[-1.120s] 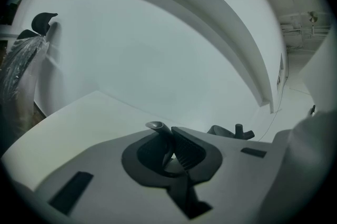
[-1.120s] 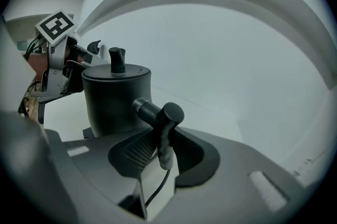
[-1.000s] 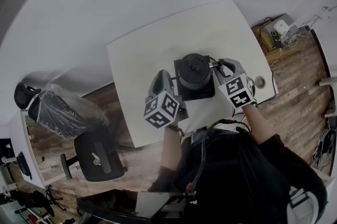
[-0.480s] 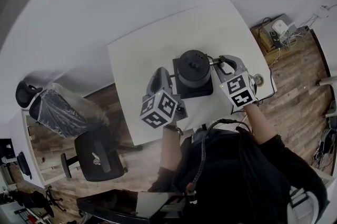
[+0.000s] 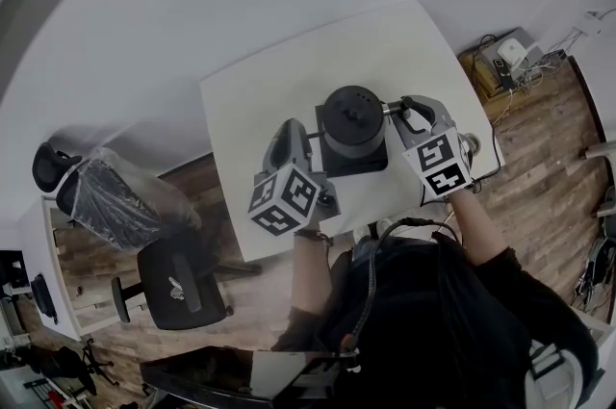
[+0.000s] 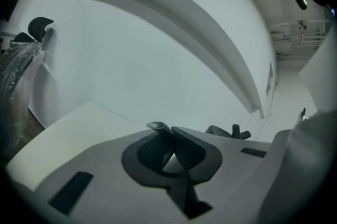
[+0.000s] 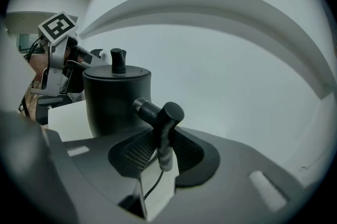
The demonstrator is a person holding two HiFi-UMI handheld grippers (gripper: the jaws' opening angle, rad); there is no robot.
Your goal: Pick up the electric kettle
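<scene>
The black electric kettle (image 5: 352, 115) with a knobbed lid sits over its dark square base (image 5: 356, 159) near the front of the white table (image 5: 260, 99). My right gripper (image 5: 409, 114) is shut on the kettle's black T-shaped handle (image 7: 160, 112), and the kettle body (image 7: 116, 99) is just left of the jaws. My left gripper (image 5: 300, 145) is on the kettle's left side, with its pads (image 6: 184, 152) shut on a thin grey curved piece (image 6: 159, 128) that looks like the spout. Whether the base rests on the table is hidden.
A thin cable (image 7: 152, 182) hangs below the right jaws. A small round object (image 5: 474, 147) lies at the table's right edge. Off the table's left are a black office chair (image 5: 173, 287) and a plastic-wrapped chair (image 5: 115, 205). Devices and wires (image 5: 510, 61) lie on the wooden floor at right.
Both grippers and the kettle have risen together, so they look slightly larger and closer in the head view. Neither grip has changed.
</scene>
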